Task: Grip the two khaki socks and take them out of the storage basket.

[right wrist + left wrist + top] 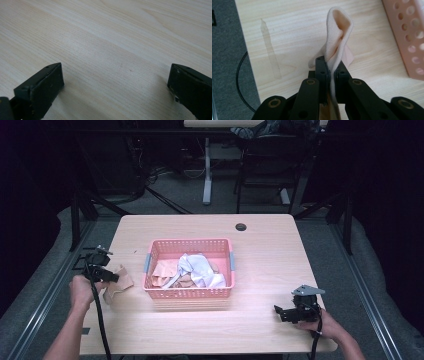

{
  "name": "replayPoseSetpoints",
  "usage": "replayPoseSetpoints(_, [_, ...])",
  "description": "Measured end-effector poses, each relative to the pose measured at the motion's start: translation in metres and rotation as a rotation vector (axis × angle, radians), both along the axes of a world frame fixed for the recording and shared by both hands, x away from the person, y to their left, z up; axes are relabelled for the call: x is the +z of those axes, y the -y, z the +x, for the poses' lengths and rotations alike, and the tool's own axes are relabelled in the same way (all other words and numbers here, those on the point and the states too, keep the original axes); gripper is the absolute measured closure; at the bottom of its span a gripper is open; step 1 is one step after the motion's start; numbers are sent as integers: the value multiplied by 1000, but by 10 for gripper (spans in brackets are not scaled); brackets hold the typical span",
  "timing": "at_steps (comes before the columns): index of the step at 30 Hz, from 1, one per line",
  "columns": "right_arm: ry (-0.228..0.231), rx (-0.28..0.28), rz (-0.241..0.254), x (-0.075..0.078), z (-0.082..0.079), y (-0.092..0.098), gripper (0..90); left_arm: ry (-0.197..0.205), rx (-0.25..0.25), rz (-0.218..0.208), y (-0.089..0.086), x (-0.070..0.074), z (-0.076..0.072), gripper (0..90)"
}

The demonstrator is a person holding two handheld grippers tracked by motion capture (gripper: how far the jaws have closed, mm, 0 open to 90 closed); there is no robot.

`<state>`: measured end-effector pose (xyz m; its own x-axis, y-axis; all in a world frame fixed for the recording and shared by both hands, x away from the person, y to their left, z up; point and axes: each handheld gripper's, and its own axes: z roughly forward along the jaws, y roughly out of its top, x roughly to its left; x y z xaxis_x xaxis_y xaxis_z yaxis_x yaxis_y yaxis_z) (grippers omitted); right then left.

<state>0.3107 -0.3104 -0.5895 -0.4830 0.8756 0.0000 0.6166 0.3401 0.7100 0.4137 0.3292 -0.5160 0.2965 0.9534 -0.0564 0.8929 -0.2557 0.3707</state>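
Note:
A pink plastic basket (157, 247) stands mid-table with several crumpled cloths (197, 270) in it, white and peach. Left of it, my left gripper (111, 276) is shut on a peach cloth (121, 281) near the table's left edge. In the left gripper view the peach cloth (337, 42) stands folded upward out of the closed jaws, with the gripper (331, 68) pinching its lower part and the basket wall (409, 37) at the right. My right gripper (279, 312) rests low at the front right, open. Its fingers (42, 85) are wide apart over bare wood.
The light wooden table (270, 260) has a dark cable hole (241, 226) near its back edge. A strip of clear tape (270, 52) lies on the wood left of the cloth. Grey floor, table legs and a chair lie beyond the far edge.

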Motion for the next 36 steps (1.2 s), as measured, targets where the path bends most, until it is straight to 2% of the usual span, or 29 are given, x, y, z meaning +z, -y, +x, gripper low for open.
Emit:
replayPoseSetpoints(4, [0,0,-1,0,0,0,0,-20,4,6,1,-11,0,846])
replayPoseSetpoints(14, [0,0,-1,0,0,0,0,-33,25,29,2,-31,0,843])
replayPoseSetpoints(19, [-1,0,0,0,0,0,0,-29,32,33,3,-33,0,841])
replayPoseSetpoints(23, [-1,0,0,0,0,0,0,-29,18,55,5,-32,1,816])
replayPoseSetpoints(25, [-1,0,0,0,0,0,0,-34,14,43,5,-32,1,755])
replayPoseSetpoints(28, [-1,0,0,0,0,0,0,-25,3,33,5,-28,-1,557])
replayPoseSetpoints(31, [-1,0,-1,0,0,0,0,-16,23,4,3,-22,-3,395])
replayPoseSetpoints(36, [-1,0,-1,0,0,0,0,38,19,-29,4,5,-5,253])
